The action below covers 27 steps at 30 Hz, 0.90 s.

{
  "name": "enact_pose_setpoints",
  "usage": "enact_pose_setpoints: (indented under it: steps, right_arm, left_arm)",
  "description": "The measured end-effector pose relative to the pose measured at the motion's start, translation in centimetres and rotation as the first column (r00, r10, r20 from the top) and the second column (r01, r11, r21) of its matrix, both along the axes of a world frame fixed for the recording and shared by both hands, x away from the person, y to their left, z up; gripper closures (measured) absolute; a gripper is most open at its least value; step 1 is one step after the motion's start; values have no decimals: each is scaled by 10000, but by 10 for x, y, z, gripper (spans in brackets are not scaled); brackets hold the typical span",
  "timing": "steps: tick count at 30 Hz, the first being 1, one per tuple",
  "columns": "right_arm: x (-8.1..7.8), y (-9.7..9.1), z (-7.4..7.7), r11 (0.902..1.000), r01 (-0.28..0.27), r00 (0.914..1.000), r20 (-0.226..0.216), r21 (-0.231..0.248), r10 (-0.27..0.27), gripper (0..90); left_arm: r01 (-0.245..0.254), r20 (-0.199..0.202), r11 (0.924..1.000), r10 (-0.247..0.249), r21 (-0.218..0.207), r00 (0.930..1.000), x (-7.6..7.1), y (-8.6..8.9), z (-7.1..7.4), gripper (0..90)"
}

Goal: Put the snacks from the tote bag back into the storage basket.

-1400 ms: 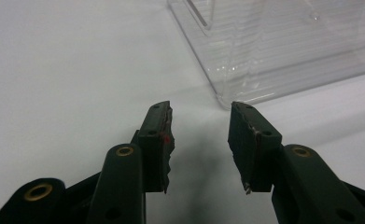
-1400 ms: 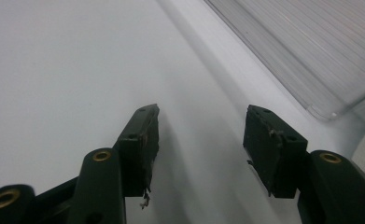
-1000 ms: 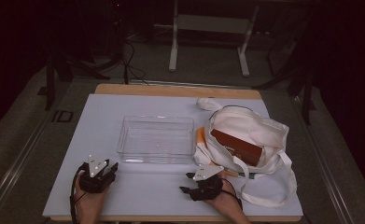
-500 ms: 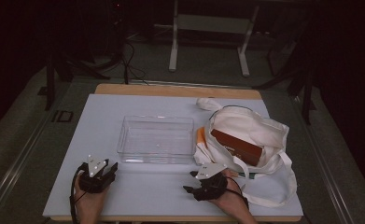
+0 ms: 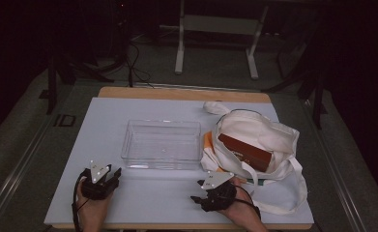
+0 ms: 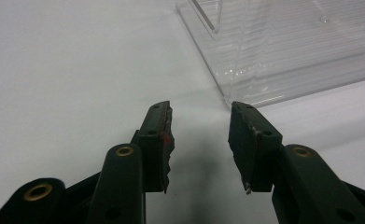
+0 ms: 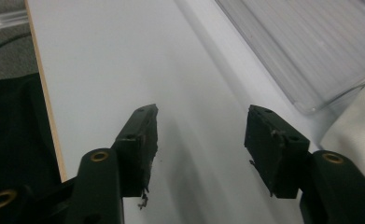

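Observation:
My left gripper (image 5: 114, 174) rests at the table's front left, open, with bare white tabletop between its jaws (image 6: 199, 126). It points at the near left corner of a clear plastic tray (image 5: 128, 145), also ahead in the left gripper view (image 6: 283, 56). My right gripper (image 5: 195, 198) is held at the front centre, pointing left. It is open (image 7: 201, 126), with nothing between its jaws, which have just been closing. A white tote bag (image 5: 268, 133) lies open to the tray's right with a brown box (image 5: 244, 150) inside.
The white board (image 5: 104, 121) covers a wooden table; its front edge runs just behind both hands. The tray's corner (image 7: 311, 46) and a fold of the bag (image 7: 357, 116) lie right of the right gripper. The bag's straps (image 5: 298, 193) loop toward the front right.
The right hand has lifted slightly with its gripper. The left gripper, tray and bag have kept still.

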State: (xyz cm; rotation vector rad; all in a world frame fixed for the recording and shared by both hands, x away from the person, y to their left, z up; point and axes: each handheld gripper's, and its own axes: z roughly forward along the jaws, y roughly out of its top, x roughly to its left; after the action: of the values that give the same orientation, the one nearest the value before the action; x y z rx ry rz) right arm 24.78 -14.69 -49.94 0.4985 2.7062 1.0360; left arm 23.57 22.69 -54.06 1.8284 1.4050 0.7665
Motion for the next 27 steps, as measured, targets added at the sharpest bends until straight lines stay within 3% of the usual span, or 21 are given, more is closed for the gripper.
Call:
enact_pose_setpoints:
  steps: [13,20,27]
  right_arm:
    - [1,-3,24,9959,-307,9981,511,-848,351,469]
    - [11,-11,35,9957,-595,9982,67,-715,601,471]
    - [19,-18,52,9889,-707,9972,164,-1308,735,471]
  left_arm:
    - [-38,-78,10000,38,23,10000,1,-1,0,596]
    - [-37,-92,10000,37,10,10000,1,0,0,595]
    - [-39,-123,10000,39,-3,9999,1,0,0,595]
